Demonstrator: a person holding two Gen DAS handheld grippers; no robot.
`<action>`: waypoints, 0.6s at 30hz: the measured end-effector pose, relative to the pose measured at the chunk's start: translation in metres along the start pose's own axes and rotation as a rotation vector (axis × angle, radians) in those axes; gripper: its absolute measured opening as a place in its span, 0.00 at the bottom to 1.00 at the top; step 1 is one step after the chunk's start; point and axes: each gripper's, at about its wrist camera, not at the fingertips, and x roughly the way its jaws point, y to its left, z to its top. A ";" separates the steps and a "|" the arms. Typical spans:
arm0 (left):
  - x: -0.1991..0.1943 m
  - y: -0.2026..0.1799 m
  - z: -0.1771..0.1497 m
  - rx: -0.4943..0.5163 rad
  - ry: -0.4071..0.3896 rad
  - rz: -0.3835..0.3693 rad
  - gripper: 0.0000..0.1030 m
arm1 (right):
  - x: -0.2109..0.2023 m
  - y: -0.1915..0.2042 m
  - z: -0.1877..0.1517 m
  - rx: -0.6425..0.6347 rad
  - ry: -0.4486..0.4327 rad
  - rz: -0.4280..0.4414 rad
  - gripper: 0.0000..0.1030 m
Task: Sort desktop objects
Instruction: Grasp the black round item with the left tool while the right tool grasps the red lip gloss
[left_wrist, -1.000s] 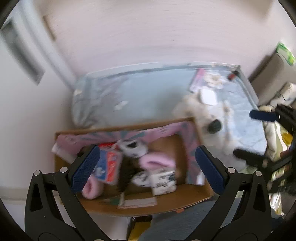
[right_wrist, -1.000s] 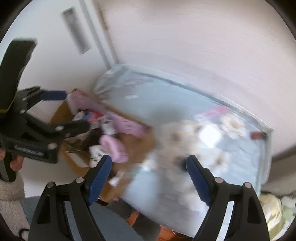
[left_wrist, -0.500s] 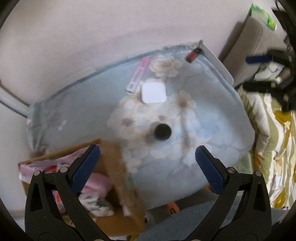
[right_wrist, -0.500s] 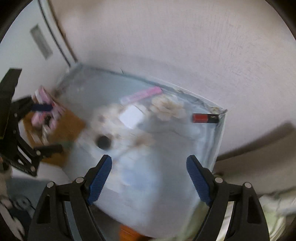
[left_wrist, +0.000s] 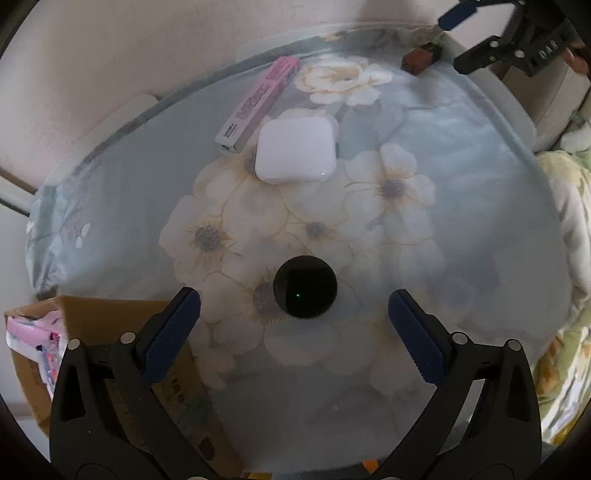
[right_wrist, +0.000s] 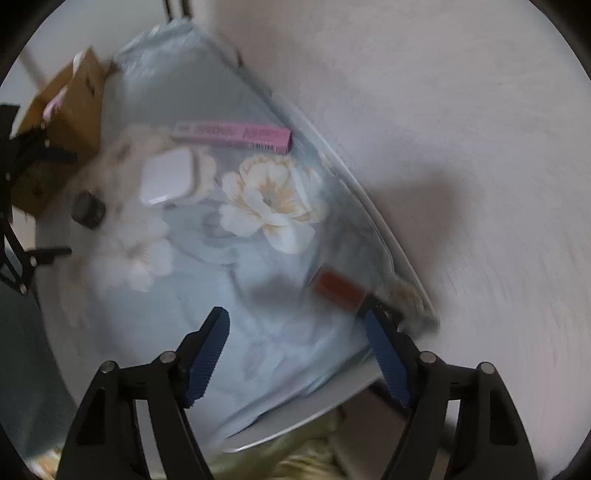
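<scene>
A black round object (left_wrist: 305, 287) lies on the flowered blue cloth of the table (left_wrist: 461, 206). My left gripper (left_wrist: 293, 317) is open and empty, its fingertips level with the object on either side. Behind it lie a white square case (left_wrist: 295, 149), a pink slim box (left_wrist: 258, 99) and a red-and-black tube (left_wrist: 421, 59). My right gripper (right_wrist: 297, 341) is open and empty, just short of the red tube (right_wrist: 340, 290) at the table's right corner. It also shows in the left wrist view (left_wrist: 513, 40). The white case (right_wrist: 168, 181), pink box (right_wrist: 236, 134) and black object (right_wrist: 88, 209) show there too.
A cardboard box (left_wrist: 92, 332) holding pink items stands at the table's left end, under my left finger; it also shows in the right wrist view (right_wrist: 62, 122). A pale wall runs behind the table. Green-patterned bedding (left_wrist: 569, 258) lies to the right.
My left gripper has swung from over the cardboard box to the black round object and come down close to it. My right gripper has moved right toward the red tube at the table's corner.
</scene>
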 end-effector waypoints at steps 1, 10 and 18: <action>0.003 -0.001 0.000 -0.001 -0.002 0.007 0.98 | 0.006 -0.002 0.003 -0.032 0.008 -0.001 0.66; 0.021 0.002 -0.002 -0.025 -0.022 -0.005 0.83 | 0.045 -0.016 0.008 -0.200 0.106 0.009 0.54; 0.020 0.005 -0.003 -0.044 -0.046 -0.066 0.62 | 0.053 -0.021 0.006 -0.249 0.141 0.031 0.34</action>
